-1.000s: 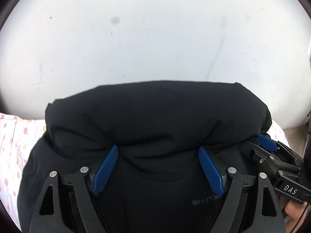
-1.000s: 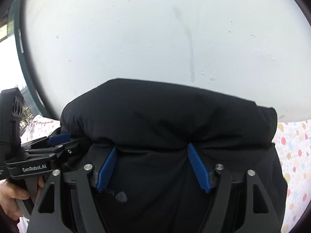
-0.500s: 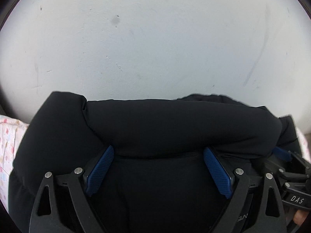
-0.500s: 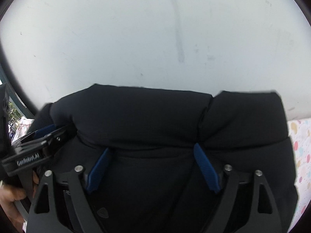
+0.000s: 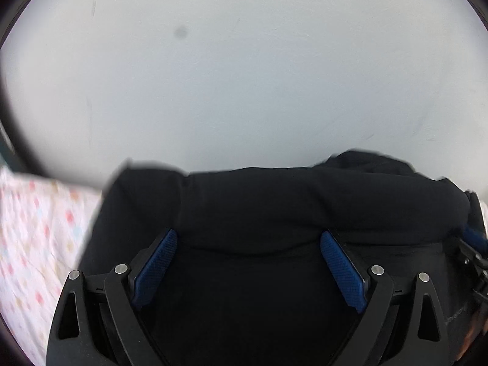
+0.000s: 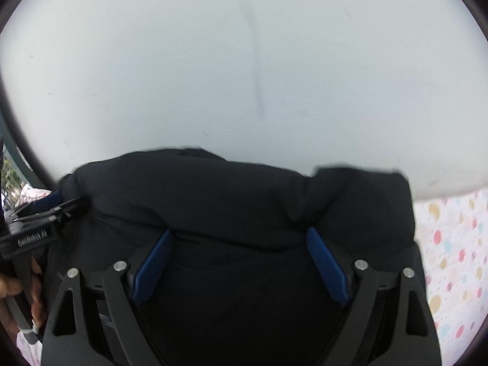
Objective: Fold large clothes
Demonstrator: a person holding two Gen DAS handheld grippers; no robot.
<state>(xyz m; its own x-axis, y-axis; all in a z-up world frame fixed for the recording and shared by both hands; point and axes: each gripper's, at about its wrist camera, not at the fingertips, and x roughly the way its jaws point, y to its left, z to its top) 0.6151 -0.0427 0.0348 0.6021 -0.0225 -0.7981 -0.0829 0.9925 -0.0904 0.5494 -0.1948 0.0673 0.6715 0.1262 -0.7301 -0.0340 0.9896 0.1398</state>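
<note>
A thick black padded garment (image 5: 305,207) fills the lower half of both views, also in the right wrist view (image 6: 244,201), folded into a bulky roll. My left gripper (image 5: 248,241) has its blue pads wide apart with the garment's folded edge bulging between and over them. My right gripper (image 6: 239,239) stands the same way, pads wide apart around the fabric. The fingertips of both are hidden under the fold. The right gripper shows at the right edge of the left view (image 5: 474,244); the left gripper shows at the left of the right view (image 6: 39,228).
A white wall (image 5: 244,76) fills the upper part of both views. A white sheet with coloured dots (image 5: 36,228) lies at the left, and at the right in the right wrist view (image 6: 451,259).
The garment's folded top has sunk lower in both views and more wall shows. Both grippers' pads have spread slightly wider. The dotted sheet shows more at the sides.
</note>
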